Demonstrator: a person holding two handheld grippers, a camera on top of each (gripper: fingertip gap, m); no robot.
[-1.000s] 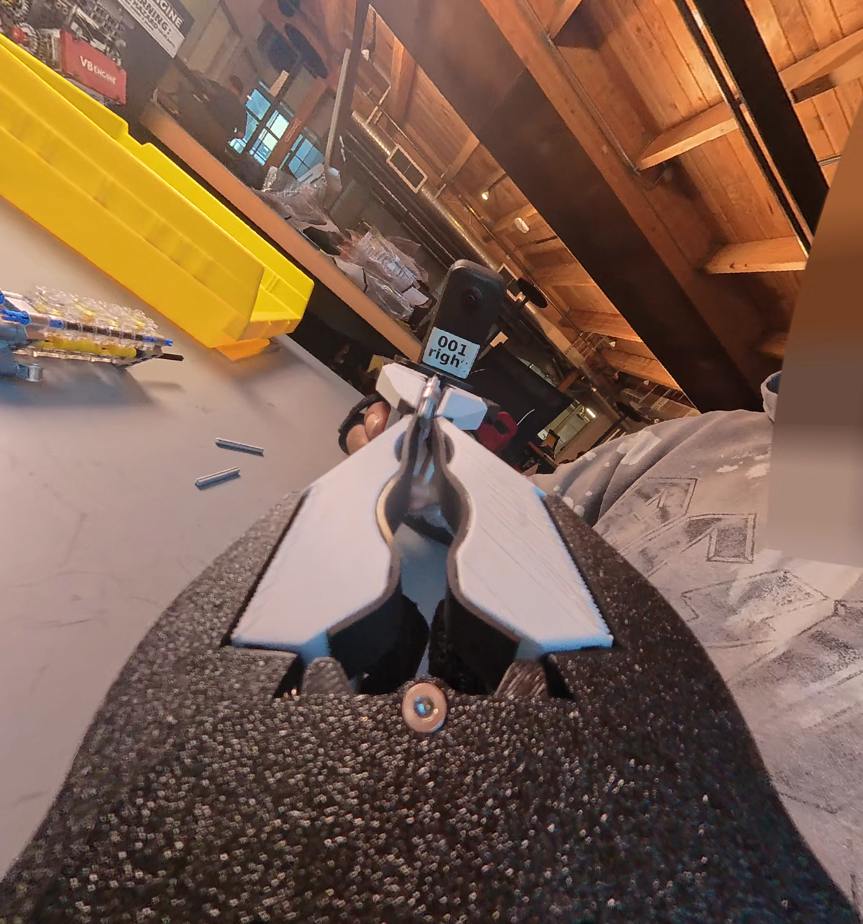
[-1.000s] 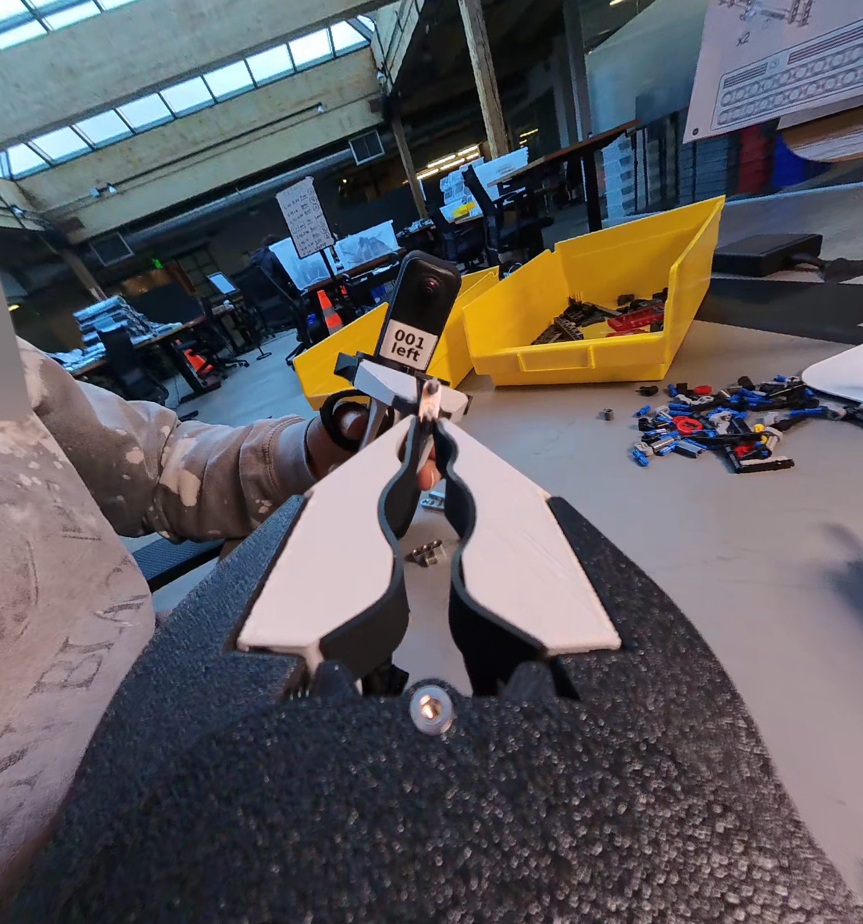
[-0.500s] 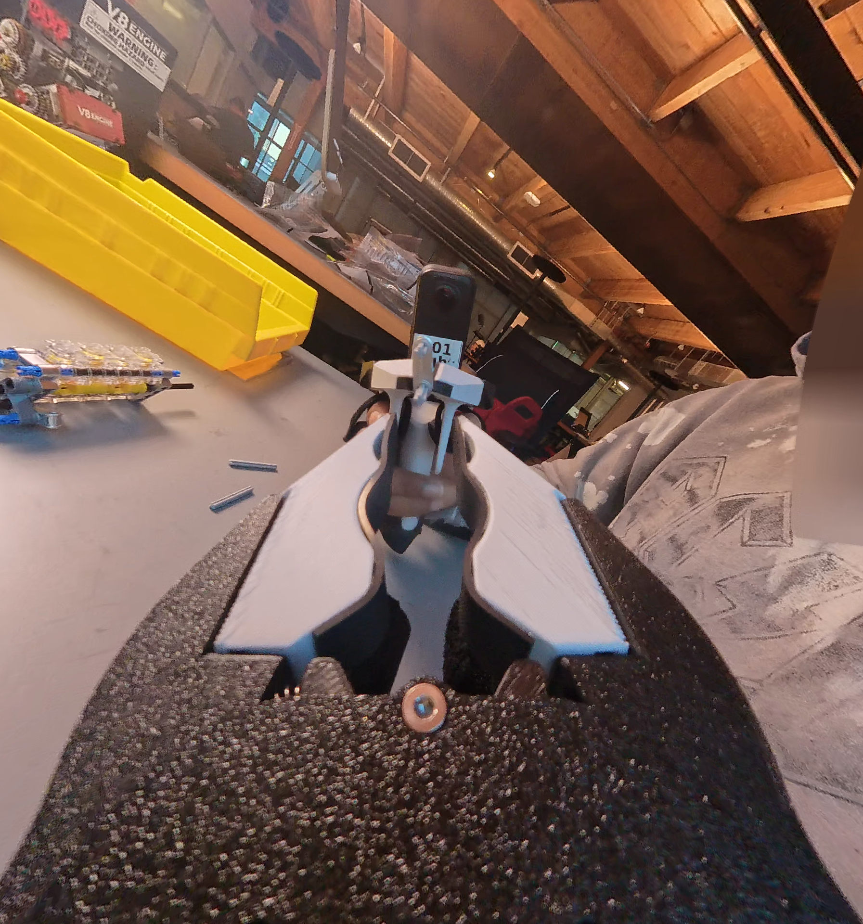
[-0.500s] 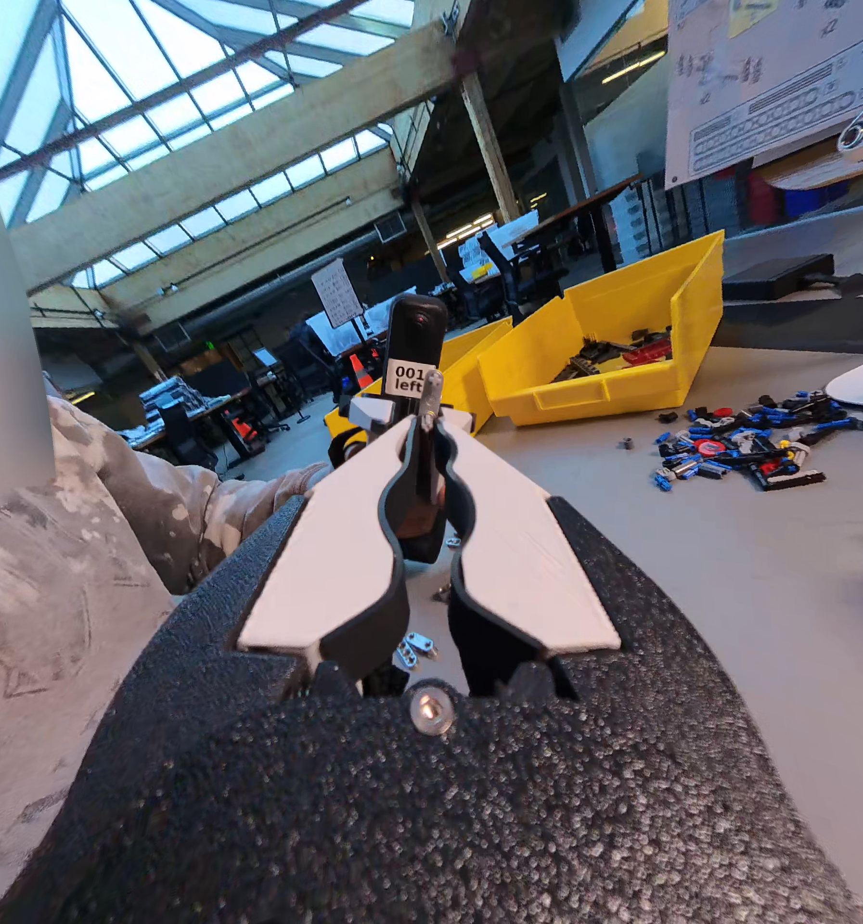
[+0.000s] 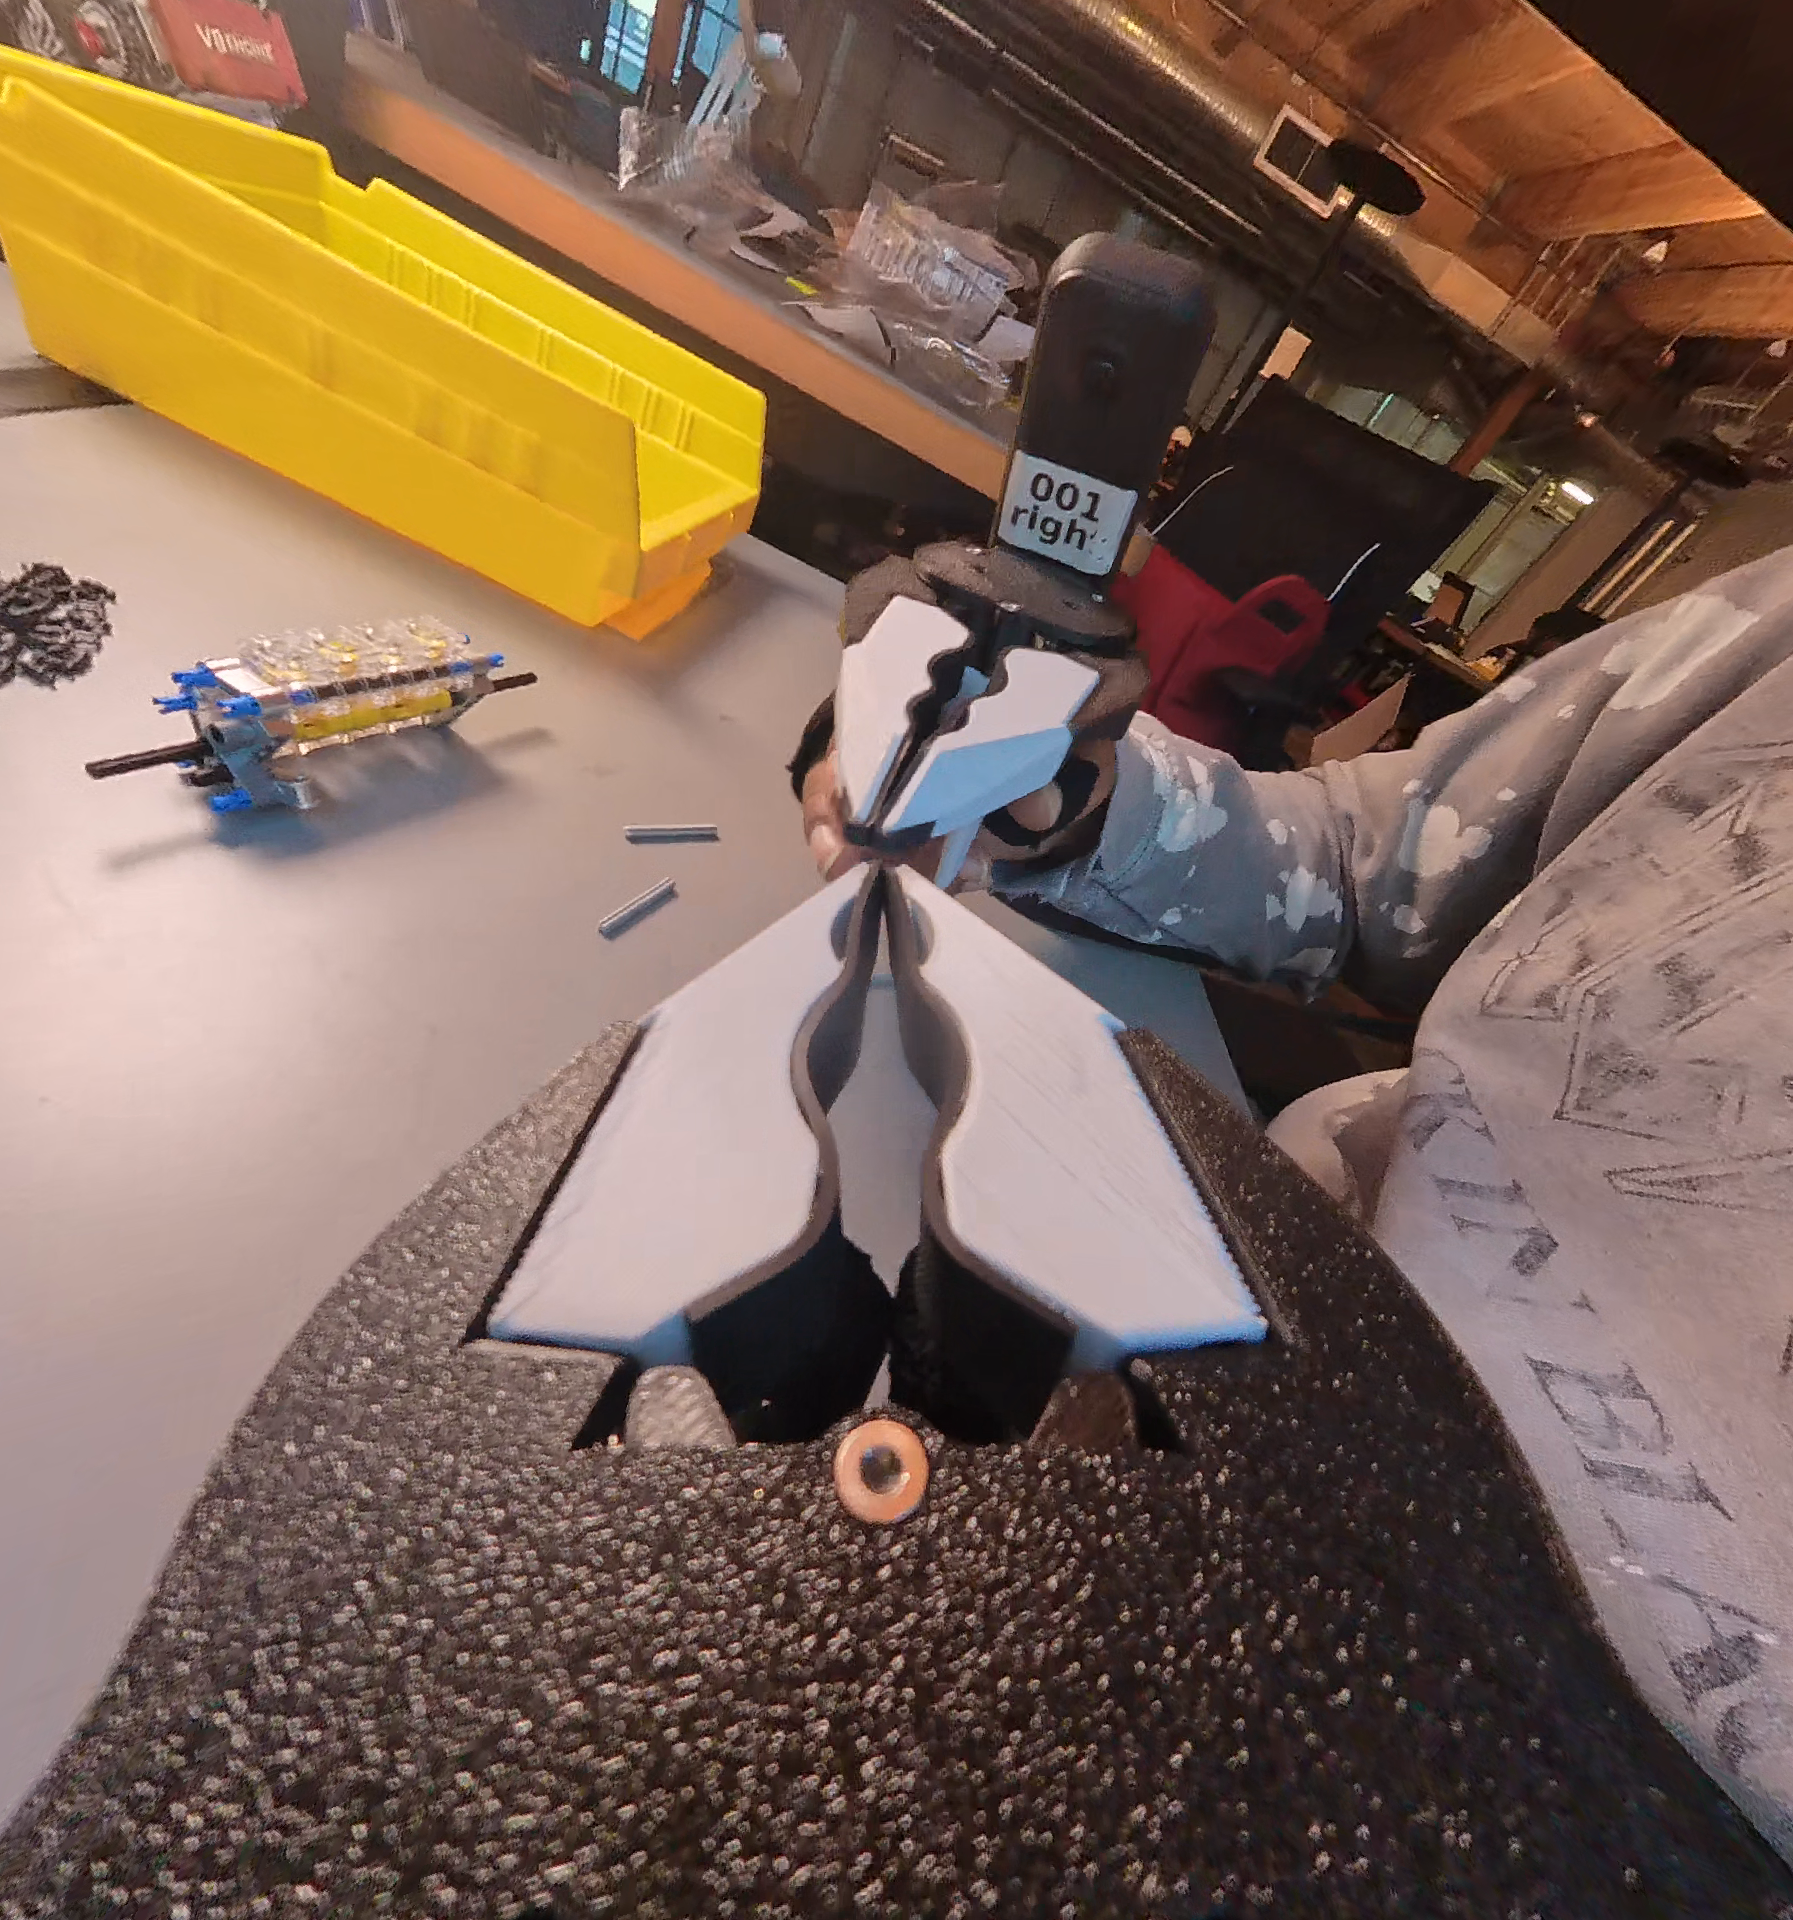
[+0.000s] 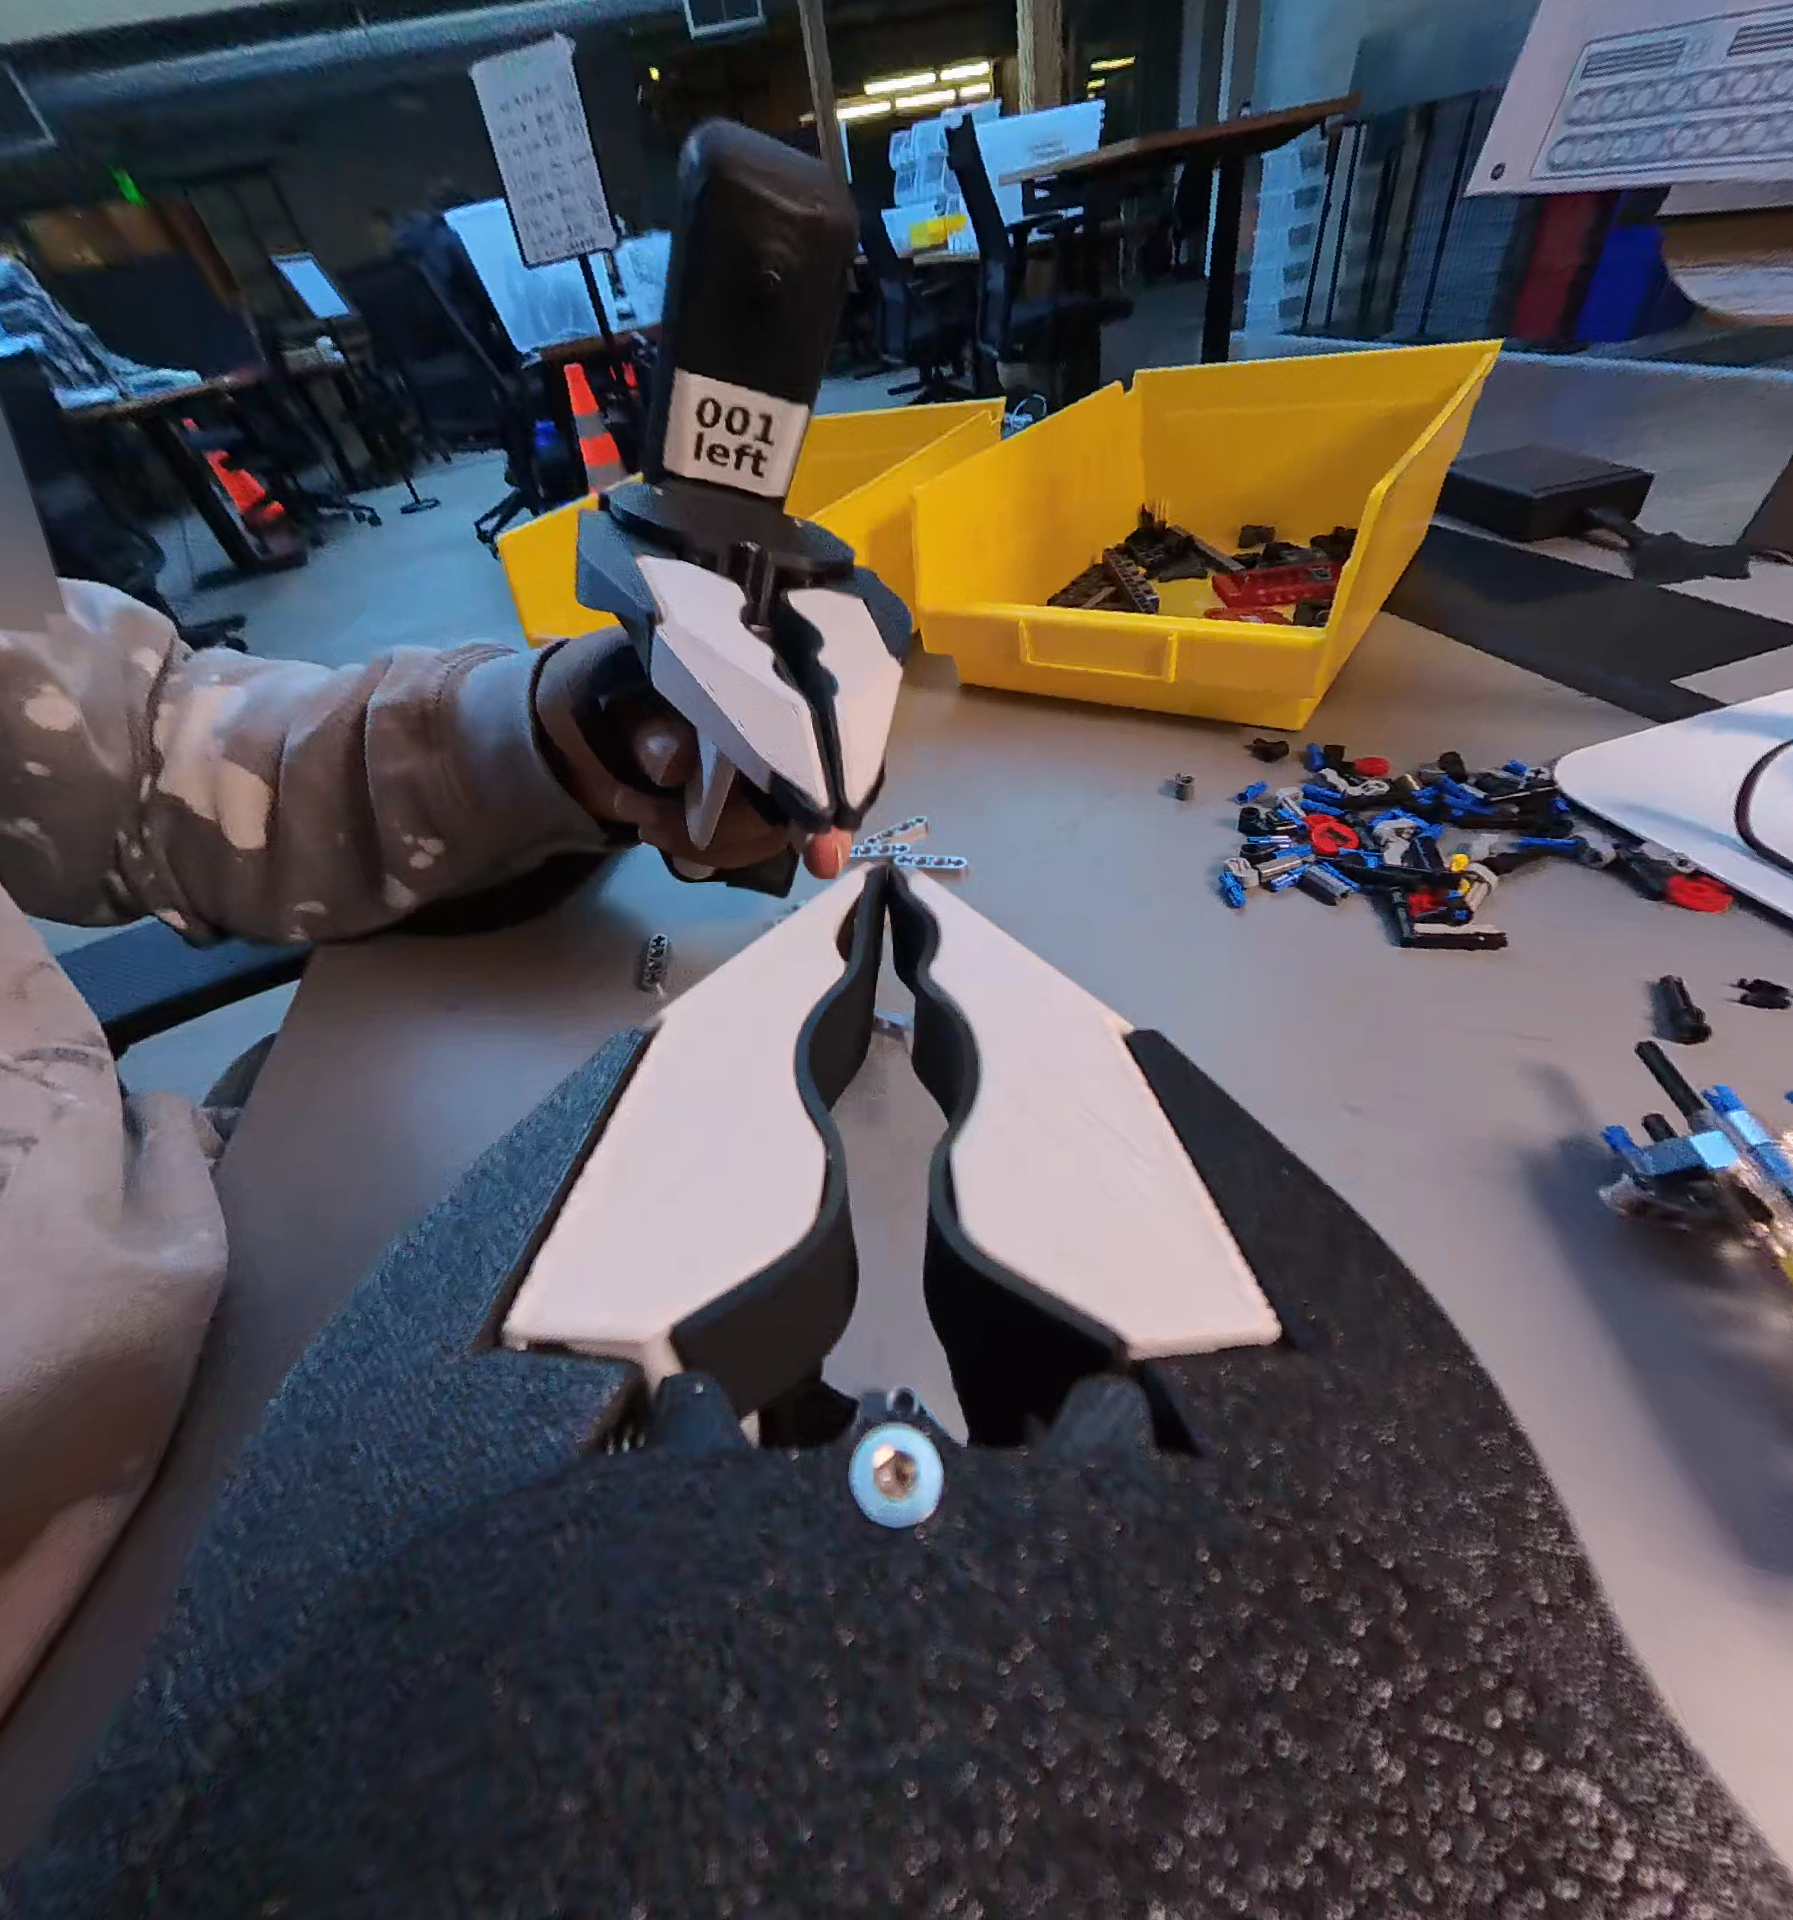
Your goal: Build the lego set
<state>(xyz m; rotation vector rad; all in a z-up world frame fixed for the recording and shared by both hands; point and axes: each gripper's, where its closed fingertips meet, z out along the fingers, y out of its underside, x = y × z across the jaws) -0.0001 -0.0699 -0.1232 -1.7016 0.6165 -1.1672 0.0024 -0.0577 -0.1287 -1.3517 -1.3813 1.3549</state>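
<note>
Both the left tongs [image 5: 876, 883] and right tongs [image 6: 887, 878] are clenched empty, tip to tip above the desk [image 5: 248, 1039]; a nudge could knock them together.

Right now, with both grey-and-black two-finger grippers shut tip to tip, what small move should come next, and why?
Probably draw the left gripper and the right gripper slightly apart. Both are shut, seemingly on nothing, with tips nearly touching above the grey table, so neither could likely open without bumping the other.
</note>
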